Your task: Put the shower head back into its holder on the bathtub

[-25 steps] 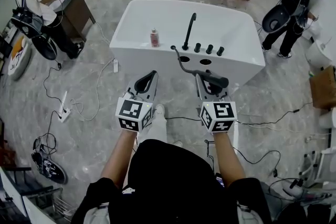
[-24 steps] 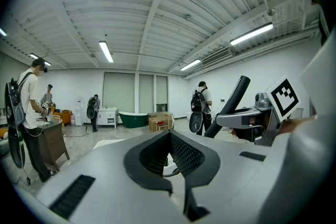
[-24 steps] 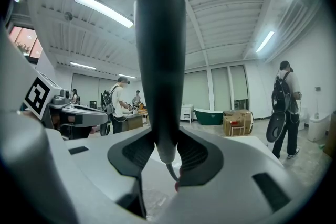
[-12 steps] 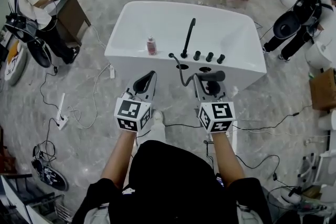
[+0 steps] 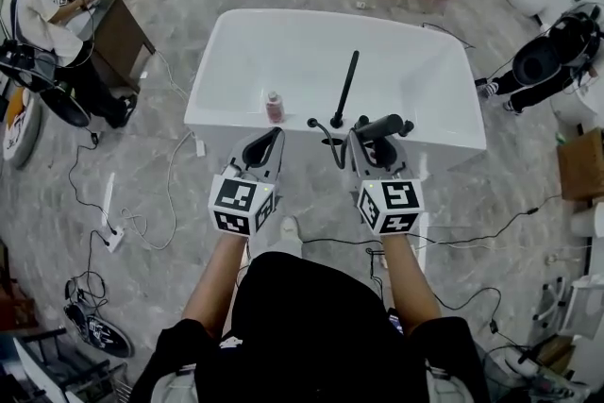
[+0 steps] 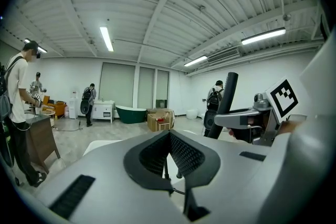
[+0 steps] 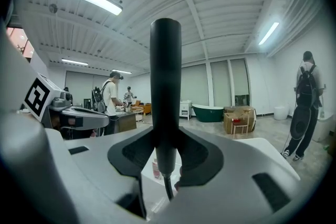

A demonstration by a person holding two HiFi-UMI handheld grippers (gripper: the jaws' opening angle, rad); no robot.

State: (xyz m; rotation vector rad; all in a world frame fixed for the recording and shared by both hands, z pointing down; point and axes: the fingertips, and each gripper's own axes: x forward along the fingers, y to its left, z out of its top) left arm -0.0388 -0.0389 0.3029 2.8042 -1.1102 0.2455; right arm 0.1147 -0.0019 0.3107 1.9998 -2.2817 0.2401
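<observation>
head view hides the holder: the right gripper (image 5: 376, 137) and the shower head (image 5: 382, 125) lie over that part of the bathtub (image 5: 226, 113) rim, so i cannot make it out. the person's face and lower body are out of frame

the shower head is a slim black wand, clamped crosswise in the right gripper's jaws just over the near rim, beside the black spout (image 5: 345, 90). right gripper view shows it upright between the pads, a thin hose (image 7: 167, 189) leaving its lower end. the left gripper (image 5: 264, 146) has its jaws together on nothing, near a pink bottle (image 5: 275, 106)

a second ago both grippers hung short of the tub, with the knobs and rim holes showing; now they reach the rim and cover them
</observation>
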